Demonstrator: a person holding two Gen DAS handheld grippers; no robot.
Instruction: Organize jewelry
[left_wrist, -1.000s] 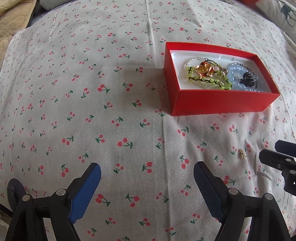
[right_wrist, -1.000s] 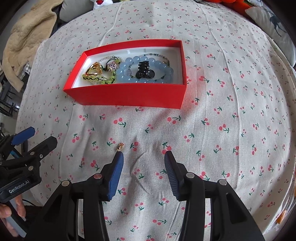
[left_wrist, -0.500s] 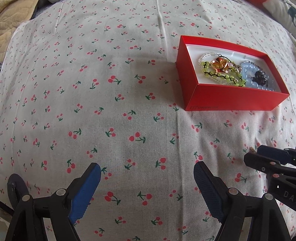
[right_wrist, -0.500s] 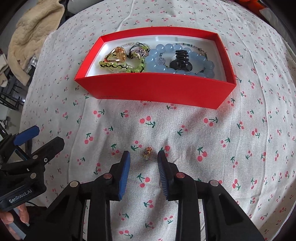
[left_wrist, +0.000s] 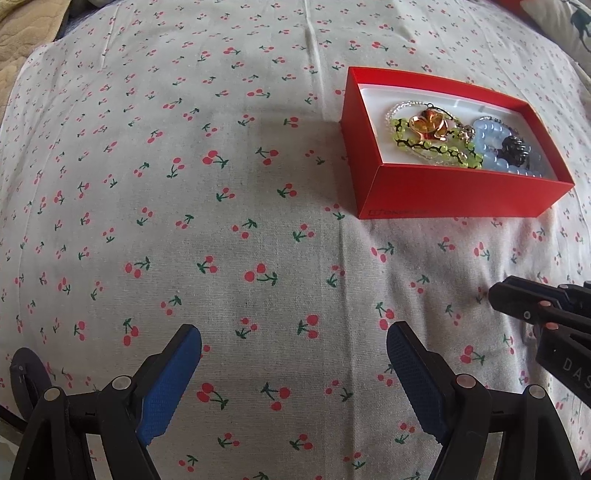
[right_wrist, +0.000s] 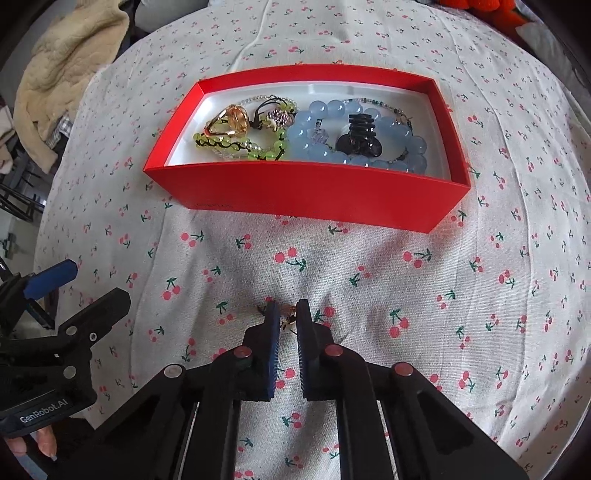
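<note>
Blue-padded right gripper (right_wrist: 287, 318): jaws have just been closing, now pinched on the small gold-coloured earring (right_wrist: 287, 322) against the cherry-print cloth (right_wrist: 424, 295), near side of the red cardboard box (right_wrist: 314, 199). Risk: so tiny a piece may slip or snag fabric on lifting. Left gripper (left_wrist: 293, 384) stands wide, empty, to the left. The box already holds beaded bracelets.

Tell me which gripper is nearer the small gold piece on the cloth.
Right. The right gripper has just been closing around the gold piece, which sits between its fingertips. The left gripper hangs open off to the side over bare cloth, holding nothing.
</note>
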